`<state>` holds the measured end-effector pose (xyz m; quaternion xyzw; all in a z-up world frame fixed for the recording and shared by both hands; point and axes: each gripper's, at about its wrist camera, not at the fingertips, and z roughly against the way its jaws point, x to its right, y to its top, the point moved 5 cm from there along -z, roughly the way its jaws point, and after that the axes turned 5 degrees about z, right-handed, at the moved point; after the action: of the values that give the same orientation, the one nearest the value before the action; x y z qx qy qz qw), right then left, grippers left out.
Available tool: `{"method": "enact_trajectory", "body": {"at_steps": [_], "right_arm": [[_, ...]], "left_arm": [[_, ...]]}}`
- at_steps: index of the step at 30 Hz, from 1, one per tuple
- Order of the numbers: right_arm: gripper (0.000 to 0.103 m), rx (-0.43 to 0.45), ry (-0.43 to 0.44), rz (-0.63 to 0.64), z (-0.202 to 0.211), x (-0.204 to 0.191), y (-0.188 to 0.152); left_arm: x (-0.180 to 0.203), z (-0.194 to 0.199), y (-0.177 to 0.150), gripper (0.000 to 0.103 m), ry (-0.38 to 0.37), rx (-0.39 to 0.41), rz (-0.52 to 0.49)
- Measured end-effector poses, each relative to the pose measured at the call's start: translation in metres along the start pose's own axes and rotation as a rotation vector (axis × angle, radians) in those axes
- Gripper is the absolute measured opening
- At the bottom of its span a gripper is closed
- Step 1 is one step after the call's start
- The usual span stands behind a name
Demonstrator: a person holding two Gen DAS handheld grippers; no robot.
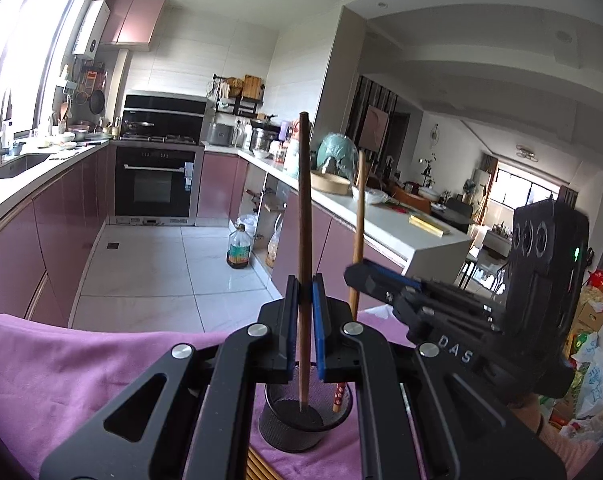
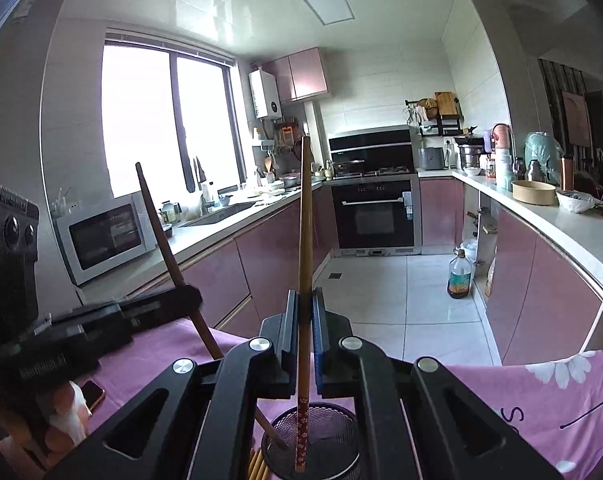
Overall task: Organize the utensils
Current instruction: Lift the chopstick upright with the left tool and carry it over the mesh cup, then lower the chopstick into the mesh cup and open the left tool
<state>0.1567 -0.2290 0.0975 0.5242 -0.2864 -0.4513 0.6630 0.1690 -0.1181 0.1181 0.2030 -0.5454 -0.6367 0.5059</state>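
Currently both grippers clamped shut: left gripper (image 1: 304, 300) on dark chopstick (image 1: 304, 208), right gripper (image 2: 304, 312) on patterned chopstick (image 2: 304, 260), tips inside mesh cup (image 2: 313, 444). Next, I'd judge: release both.

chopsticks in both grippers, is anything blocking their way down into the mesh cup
Nothing visible does. The dark chopstick in the left gripper and the light chopstick in the right gripper both have their lower tips already inside the open mesh cup, which holds only these two sticks.
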Motion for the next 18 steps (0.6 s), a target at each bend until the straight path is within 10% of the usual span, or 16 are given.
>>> {"method": "enact_trajectory", "body": {"at_steps": [18], "right_arm": [[0.005, -0.229, -0.024, -0.020, -0.053, 0.006, -0.063]], "left_arm": [[-0.028, -0.081, -0.059, 0.007, 0.043, -0.175, -0.036]]}}
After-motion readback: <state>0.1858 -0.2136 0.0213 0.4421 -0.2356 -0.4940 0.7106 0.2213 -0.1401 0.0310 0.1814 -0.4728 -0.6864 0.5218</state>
